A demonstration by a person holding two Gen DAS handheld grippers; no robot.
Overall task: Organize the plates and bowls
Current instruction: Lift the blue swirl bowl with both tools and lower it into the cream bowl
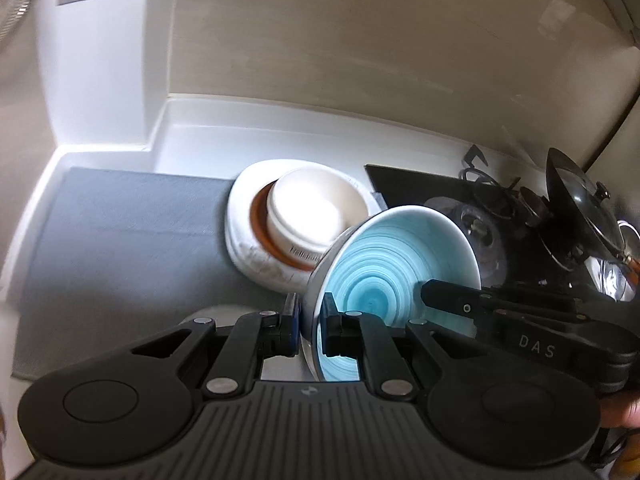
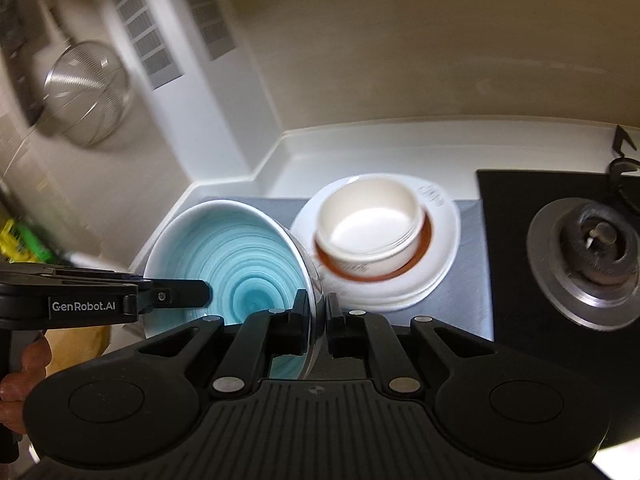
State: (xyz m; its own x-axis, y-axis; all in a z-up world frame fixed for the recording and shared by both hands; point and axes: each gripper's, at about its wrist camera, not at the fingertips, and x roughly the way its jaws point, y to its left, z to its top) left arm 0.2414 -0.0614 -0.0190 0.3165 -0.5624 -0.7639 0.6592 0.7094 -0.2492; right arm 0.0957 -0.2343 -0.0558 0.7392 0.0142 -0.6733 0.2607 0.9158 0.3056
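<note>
A: Biggest worry first. The blue bowl [image 1: 384,264] is off the bench [image 1: 208,128], carried on two thin rim grips. The left gripper [image 1: 310,320] has its jaws pinching the rim on one side, one pad outside the wall and one inside; the right gripper [image 2: 318,312] pinches the opposite rim the same way. If the hands drift apart or twist against each other, glazed ceramic could slip out of one pinch and the bowl would swing and drop.

B: Onto what?

A: Most likely the stack just beyond it: a cream bowl [image 2: 370,228] sitting on a brown dish [image 2: 424,240], on a white plate [image 2: 440,248], all on the grey mat [image 1: 120,232]. A falling bowl could chip any of them.

B: And if the grip holds?

A: Then the landing is the risk. Lowered tilted, as it hangs now, its edge could catch the cream bowl's rim and shove the stack across the mat.

B: Anything smaller?

A: The hob [image 2: 512,208] with its burner [image 2: 588,252] lies right beside the mat, and a glass lid [image 1: 580,216] leans nearby. A wide swing could knock them.
</note>
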